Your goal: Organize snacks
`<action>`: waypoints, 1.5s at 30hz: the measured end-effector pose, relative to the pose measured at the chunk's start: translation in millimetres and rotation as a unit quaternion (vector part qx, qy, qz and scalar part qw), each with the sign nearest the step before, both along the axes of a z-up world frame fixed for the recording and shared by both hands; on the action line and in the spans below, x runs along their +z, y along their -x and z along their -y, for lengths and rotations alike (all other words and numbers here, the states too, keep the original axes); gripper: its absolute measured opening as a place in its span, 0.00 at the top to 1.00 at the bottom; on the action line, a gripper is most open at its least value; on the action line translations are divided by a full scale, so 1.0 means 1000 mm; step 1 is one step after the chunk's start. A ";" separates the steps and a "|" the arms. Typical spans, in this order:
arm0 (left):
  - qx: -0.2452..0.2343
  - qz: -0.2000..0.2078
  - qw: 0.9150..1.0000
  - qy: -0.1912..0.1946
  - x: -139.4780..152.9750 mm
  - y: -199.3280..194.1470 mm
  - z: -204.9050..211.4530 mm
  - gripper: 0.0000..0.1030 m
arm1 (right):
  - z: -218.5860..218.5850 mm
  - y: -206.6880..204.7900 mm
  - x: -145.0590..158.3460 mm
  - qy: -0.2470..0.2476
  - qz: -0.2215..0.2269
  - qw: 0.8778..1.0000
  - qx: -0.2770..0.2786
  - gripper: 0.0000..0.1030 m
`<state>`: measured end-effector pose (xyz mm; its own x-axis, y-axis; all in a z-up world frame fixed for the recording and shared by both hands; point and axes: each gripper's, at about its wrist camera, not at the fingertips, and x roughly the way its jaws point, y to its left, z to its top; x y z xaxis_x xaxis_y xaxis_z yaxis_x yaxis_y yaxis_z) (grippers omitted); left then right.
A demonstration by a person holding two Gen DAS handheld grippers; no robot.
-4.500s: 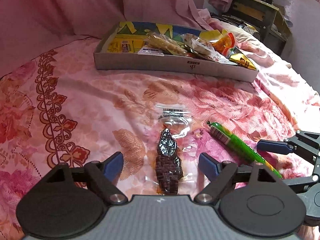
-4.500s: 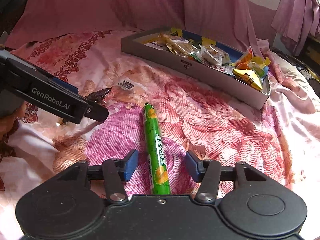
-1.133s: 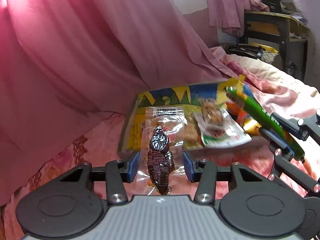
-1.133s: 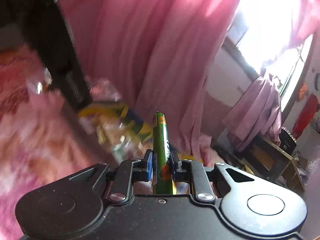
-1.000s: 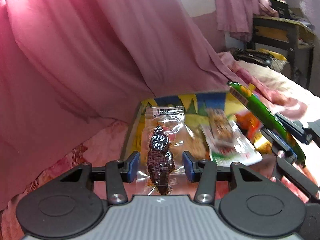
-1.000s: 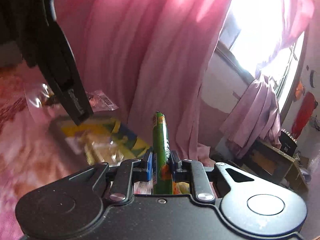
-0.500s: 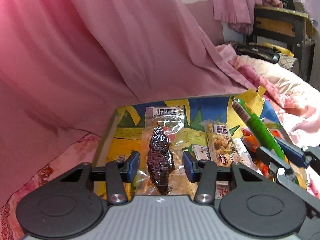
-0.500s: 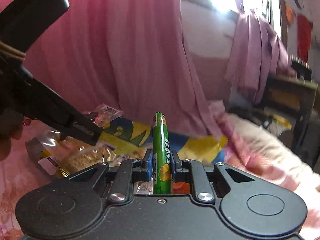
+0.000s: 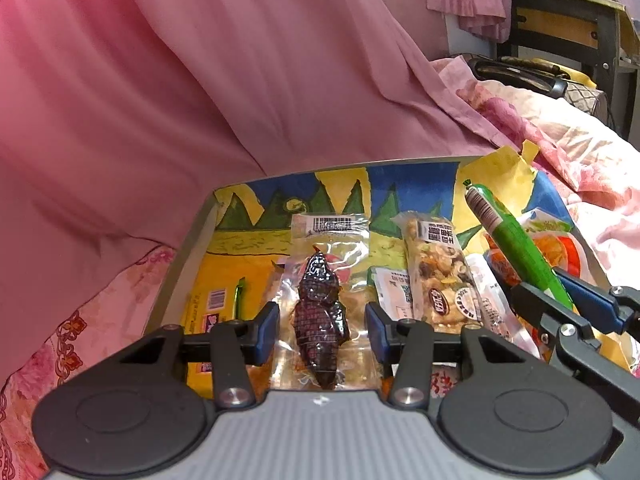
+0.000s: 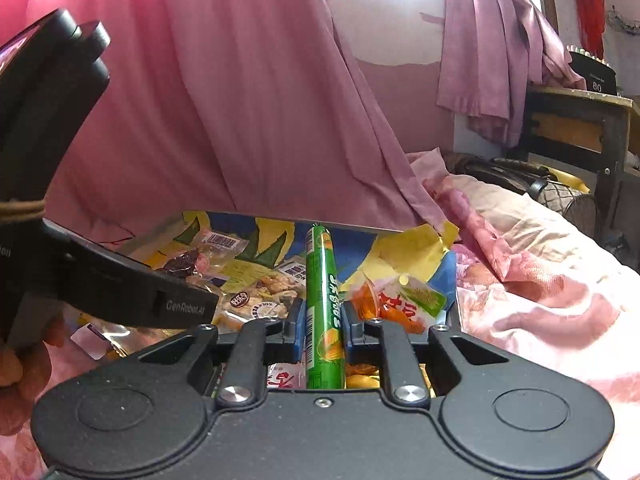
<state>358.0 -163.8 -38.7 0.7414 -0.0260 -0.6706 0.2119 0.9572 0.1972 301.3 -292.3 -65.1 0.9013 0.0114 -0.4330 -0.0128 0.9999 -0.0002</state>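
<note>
Nearest the left wrist camera, the left tool [image 9: 322,330] is gripping a clear vacuum pack [image 9: 326,280] with a dark, shiny snack sealed inside. The pack is lying lengthwise between the two blue pads [image 9: 267,330], its edges pressed by them, and its barcoded top end is pointing away over the box.

In the right wrist view, the right tool [image 10: 323,326] is clenching a green stick snack [image 10: 323,308] tightly between its pads. The stick is running straight forward along the fingers, with its far tip reaching out above the box. From the left camera the same stick [image 9: 514,244] is slanting up and to the left out of the right tool [image 9: 560,300], which is sitting just right of the left one.

Beneath both tools, the shallow grey box [image 9: 188,248] with a blue, yellow and green printed floor is resting on a pink floral bed cover [image 10: 540,300]. Several wrapped snacks are already lying in it: a nut bar in a clear wrapper [image 9: 438,268] just right of the vacuum pack, and an orange packet [image 10: 394,300] beside the green stick.

Farther off, a pink curtain [image 9: 200,80] is hanging behind the box, and a dark wooden shelf [image 10: 576,128] is standing at the far right.
</note>
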 end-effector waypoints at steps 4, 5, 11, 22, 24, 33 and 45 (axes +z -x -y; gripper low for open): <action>0.000 -0.002 1.000 0.004 0.001 -0.001 0.000 0.51 | 0.000 -0.002 -0.001 -0.002 -0.007 1.000 0.004 0.81; 0.000 -0.002 1.000 0.006 0.001 0.000 -0.001 0.51 | 0.001 -0.004 -0.001 -0.003 -0.008 1.000 0.005 0.81; 0.000 -0.003 1.000 0.006 0.001 0.000 -0.002 0.51 | 0.000 -0.002 0.000 0.000 -0.003 1.000 0.003 0.82; 0.022 -0.001 0.999 0.035 0.010 0.001 -0.013 0.41 | 0.001 0.003 0.004 -0.004 0.011 1.000 0.006 0.77; 0.035 0.006 0.998 0.045 0.016 0.004 -0.018 0.35 | 0.002 0.006 0.009 -0.006 0.018 1.000 0.006 0.73; 0.080 0.063 0.991 0.086 0.068 0.036 -0.042 0.06 | 0.015 0.049 0.055 -0.002 0.081 0.997 -0.009 0.46; 0.096 0.112 0.981 0.124 0.117 0.108 -0.064 0.01 | 0.034 0.125 0.116 -0.019 0.156 0.987 -0.031 0.22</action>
<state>249.8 -100.2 78.6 0.8769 -0.0130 -0.4804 0.0010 0.9997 -0.0252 175.9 -325.8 50.6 0.9902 -0.0379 -0.1344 0.0440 0.9981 0.0429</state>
